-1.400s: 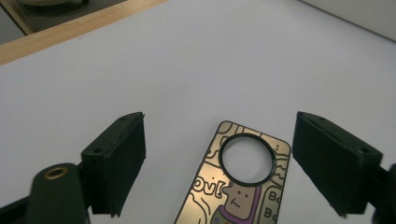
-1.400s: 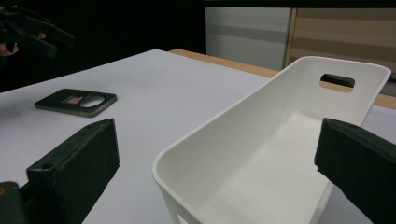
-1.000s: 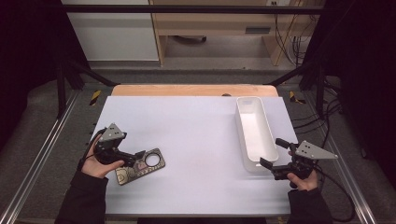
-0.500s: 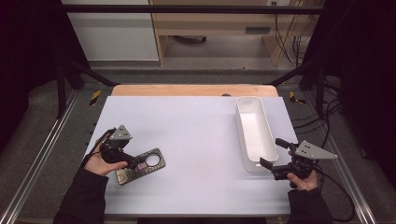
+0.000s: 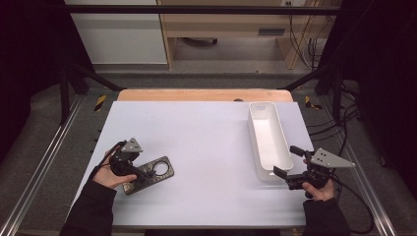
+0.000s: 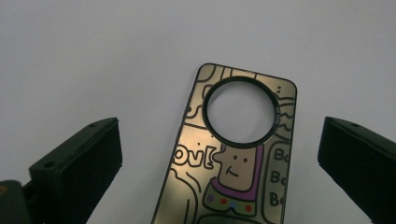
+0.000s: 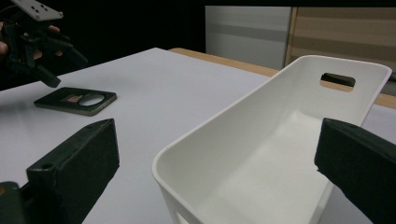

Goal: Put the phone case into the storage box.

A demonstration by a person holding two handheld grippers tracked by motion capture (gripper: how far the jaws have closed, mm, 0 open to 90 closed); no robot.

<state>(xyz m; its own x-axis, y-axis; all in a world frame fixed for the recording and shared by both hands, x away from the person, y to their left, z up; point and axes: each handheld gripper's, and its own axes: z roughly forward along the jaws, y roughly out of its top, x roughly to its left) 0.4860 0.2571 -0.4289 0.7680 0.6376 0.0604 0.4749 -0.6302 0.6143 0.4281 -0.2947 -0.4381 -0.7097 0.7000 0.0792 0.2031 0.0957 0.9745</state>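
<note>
The flat gold phone case with cartoon drawings and a round camera hole (image 6: 233, 158) lies on the white table (image 5: 206, 147) at my near left. My left gripper (image 5: 140, 173) hangs just above it, jaws wide. My right gripper (image 5: 287, 164) — also spread wide — sits by the near end of the long white plastic bin (image 5: 268, 137).
</note>
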